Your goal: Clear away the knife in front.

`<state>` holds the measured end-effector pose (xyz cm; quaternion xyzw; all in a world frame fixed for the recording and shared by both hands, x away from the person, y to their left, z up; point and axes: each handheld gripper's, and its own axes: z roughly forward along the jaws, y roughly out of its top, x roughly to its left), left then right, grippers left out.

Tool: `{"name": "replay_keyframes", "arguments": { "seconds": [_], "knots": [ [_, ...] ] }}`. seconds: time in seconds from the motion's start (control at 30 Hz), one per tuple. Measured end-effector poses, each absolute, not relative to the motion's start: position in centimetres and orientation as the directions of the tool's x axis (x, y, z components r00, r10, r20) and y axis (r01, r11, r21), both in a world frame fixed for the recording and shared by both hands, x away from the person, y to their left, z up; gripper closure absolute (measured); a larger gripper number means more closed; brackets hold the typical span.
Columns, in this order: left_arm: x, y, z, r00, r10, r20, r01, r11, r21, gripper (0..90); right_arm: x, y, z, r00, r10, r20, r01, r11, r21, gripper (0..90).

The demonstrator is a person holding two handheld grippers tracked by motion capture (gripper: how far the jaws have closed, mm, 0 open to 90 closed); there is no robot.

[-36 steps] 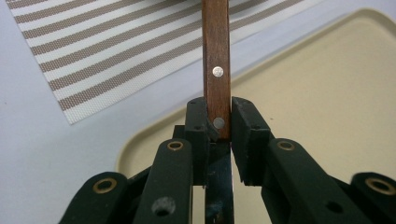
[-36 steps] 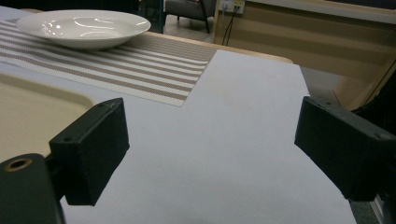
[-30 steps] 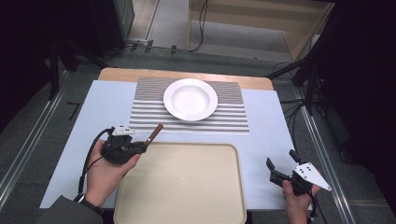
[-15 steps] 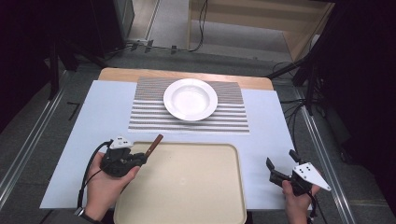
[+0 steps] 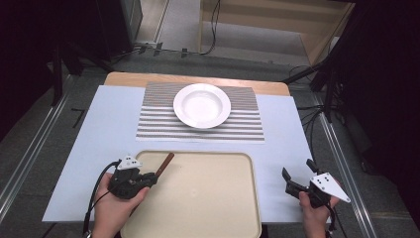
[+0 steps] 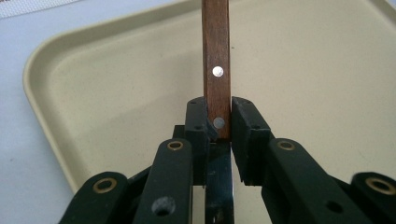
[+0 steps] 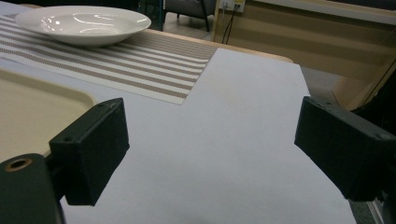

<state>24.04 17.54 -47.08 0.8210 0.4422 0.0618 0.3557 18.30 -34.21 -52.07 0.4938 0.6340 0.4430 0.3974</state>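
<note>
The left claw point(image 6: 218, 122) was clamped on a wooden handle point(image 6: 216, 65) with two metal rivets, its black pads pressing the handle from both sides near its lower end. A dark metal blade ran back from the handle between the jaws, so the thing looked like a knife held at the joint of handle and blade. From above, the left claw point(image 5: 151, 179) sat at the near left corner of the beige tray point(image 5: 208, 198), and the handle point(image 5: 165, 163) slanted away over the tray's left rim toward the far side. The person's left hand point(image 5: 115, 208) held the tool from below.

The right claw point(image 7: 210, 154) stood wide apart with nothing between its pads, over the pale blue surface point(image 7: 243, 121) to the right of the tray. In the high view it point(image 5: 298, 177) lay well apart from the tray's right edge.

Beyond the tray, a white plate point(image 5: 202, 105) rested on a striped placemat point(image 5: 158, 124).
</note>
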Motion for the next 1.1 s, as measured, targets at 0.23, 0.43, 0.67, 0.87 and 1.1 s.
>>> {"name": "replay_keyframes", "arguments": {
  "seconds": [0.23,0.43,0.67,0.87,1.1],
  "knots": [
    [23.5,17.8,-47.8,0.592,0.772,-0.230,0.694,-0.343,0.633,76.6,18.3,-34.2,-52.1,-0.196,0.978,-0.064,0.277,0.118,0.954,8.4],
    [23.3,18.0,-48.3,0.581,0.778,-0.238,0.703,-0.334,0.628,76.5,18.3,-34.1,-52.1,-0.196,0.978,-0.066,0.278,0.120,0.953,8.4],
    [23.5,18.2,-48.2,0.573,0.785,-0.236,0.693,-0.311,0.650,65.2,18.3,-34.1,-52.1,-0.196,0.978,-0.066,0.279,0.120,0.953,8.5],
    [23.6,18.1,-47.0,0.613,0.751,-0.245,0.660,-0.315,0.682,79.6,18.3,-34.1,-52.1,-0.197,0.978,-0.073,0.275,0.126,0.953,8.4],
    [23.7,15.7,-47.8,0.682,0.710,-0.174,0.631,-0.451,0.631,89.6,18.3,-34.1,-52.1,-0.197,0.978,-0.072,0.277,0.126,0.953,8.5]
  ]
}}
